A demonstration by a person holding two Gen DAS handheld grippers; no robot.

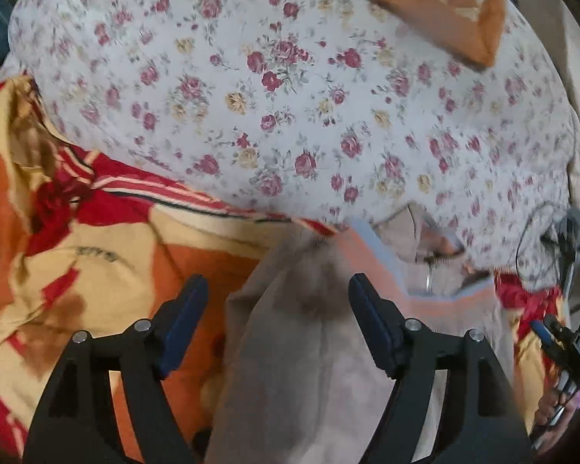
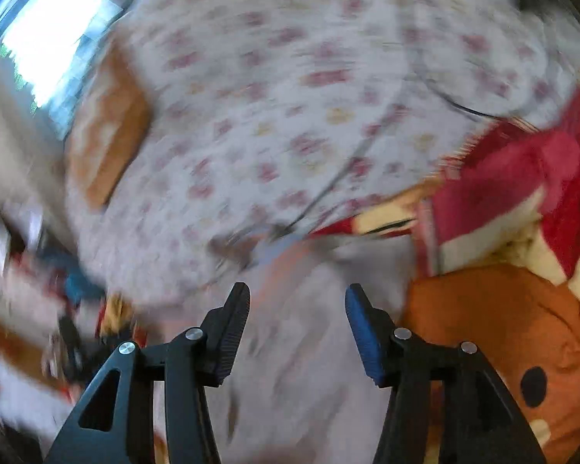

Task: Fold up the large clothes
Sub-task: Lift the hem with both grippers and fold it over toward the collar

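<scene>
- Our left gripper (image 1: pixel 278 301) stands wide apart over a beige garment (image 1: pixel 290 367), its pads not pressing the cloth.
- Our right gripper (image 2: pixel 297 309) is also parted, with pale cloth below; that view is blurred.
- The garment lies on an orange, red and cream blanket (image 1: pixel 96 263), just beside a white flowered sheet (image 1: pixel 290 96).
- A folded orange cloth (image 1: pixel 444 7) lies on the sheet.
</scene>
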